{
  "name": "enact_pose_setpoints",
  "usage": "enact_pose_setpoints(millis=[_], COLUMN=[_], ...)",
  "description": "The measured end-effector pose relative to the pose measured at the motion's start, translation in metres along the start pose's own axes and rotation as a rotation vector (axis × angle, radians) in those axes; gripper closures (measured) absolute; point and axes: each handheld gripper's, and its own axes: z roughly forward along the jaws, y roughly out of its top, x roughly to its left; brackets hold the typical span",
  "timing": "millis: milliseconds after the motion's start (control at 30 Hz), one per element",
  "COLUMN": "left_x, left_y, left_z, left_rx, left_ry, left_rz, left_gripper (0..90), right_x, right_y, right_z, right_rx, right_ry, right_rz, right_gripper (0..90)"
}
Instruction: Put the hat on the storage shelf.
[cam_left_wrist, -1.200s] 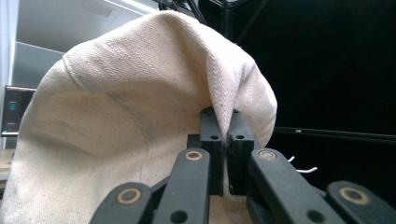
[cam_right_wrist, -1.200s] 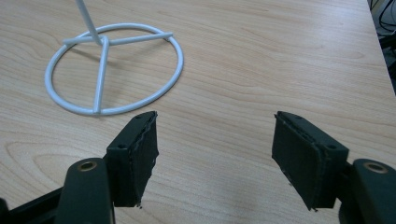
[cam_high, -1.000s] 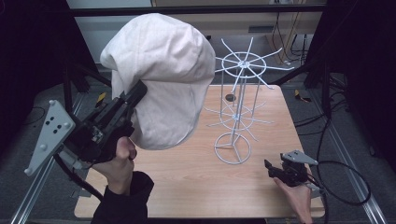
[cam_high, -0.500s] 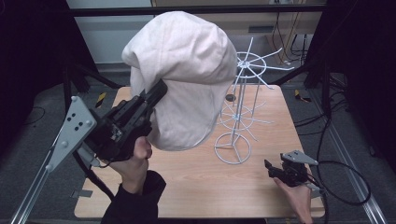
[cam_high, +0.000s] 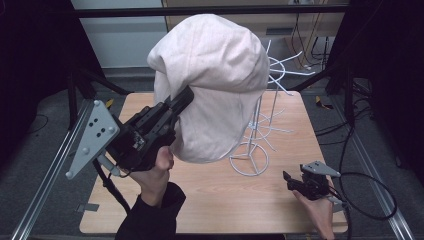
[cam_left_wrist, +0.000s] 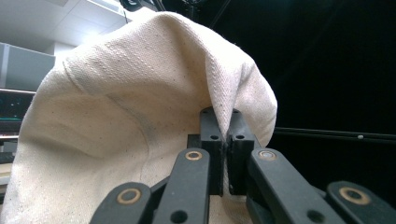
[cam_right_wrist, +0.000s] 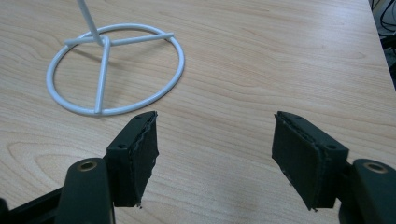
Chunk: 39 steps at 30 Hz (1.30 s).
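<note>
Currently the cream-white soft cotton bucket hat (cam_high: 212, 85) hangs in the air above the light wooden table (cam_high: 215, 200), raised in front of the top spokes of the white wire hat stand with a ring base (cam_high: 249, 159). The left gripper (cam_high: 186, 96) has its jaws pressed together on a fold of the hat's edge; in the left gripper view the cloth (cam_left_wrist: 140, 93) is pinched flat between the two black pads and drapes away to one side.

The hat appears light and limp. It sags under its own weight from the single pinch point, so it will swing and fold rather than hold its shape. The woven surface looks rough enough to resist slipping, and nothing about it seems fragile. The brim edge is judged the sound place to hold, since the crown stays free to open over the stand.

The right gripper (cam_high: 290, 181) rests low near the table's near right corner, jaws spread wide and empty, just beside the stand's ring base (cam_right_wrist: 116, 70).
</note>
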Motion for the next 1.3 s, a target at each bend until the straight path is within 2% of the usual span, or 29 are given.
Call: enact_pose_setpoints(millis=[100, 300, 633, 933, 1300], left_x=[0.0, 0.002, 0.013, 0.029, 0.044], left_y=[-0.002, -0.012, -0.035, -0.056, -0.074], left_z=[0.002, 0.01, 0.019, 0.02, 0.011], left_rx=[0.009, 0.039, 0.106, 0.174, 0.248], left_ry=[-0.002, -0.025, -0.043, -0.011, 0.04], left_rz=[-0.001, -0.028, -0.056, -0.085, -0.074], left_gripper=[88.1, 88.1, 88.0, 87.8, 87.0], right_x=[0.0, 0.0, 0.0, -0.001, -0.001], right_y=[0.0, 0.0, 0.0, 0.0, 0.0], right_z=[0.0, 0.0, 0.0, 0.001, 0.001], right_rx=[0.0, 0.0, 0.002, 0.002, 0.004], right_ry=[-0.001, -0.001, -0.003, -0.007, -0.006], right_rz=[-0.001, -0.001, -0.001, -0.01, -0.009], right_gripper=[31.2, 31.2, 31.2, 31.3, 31.3])
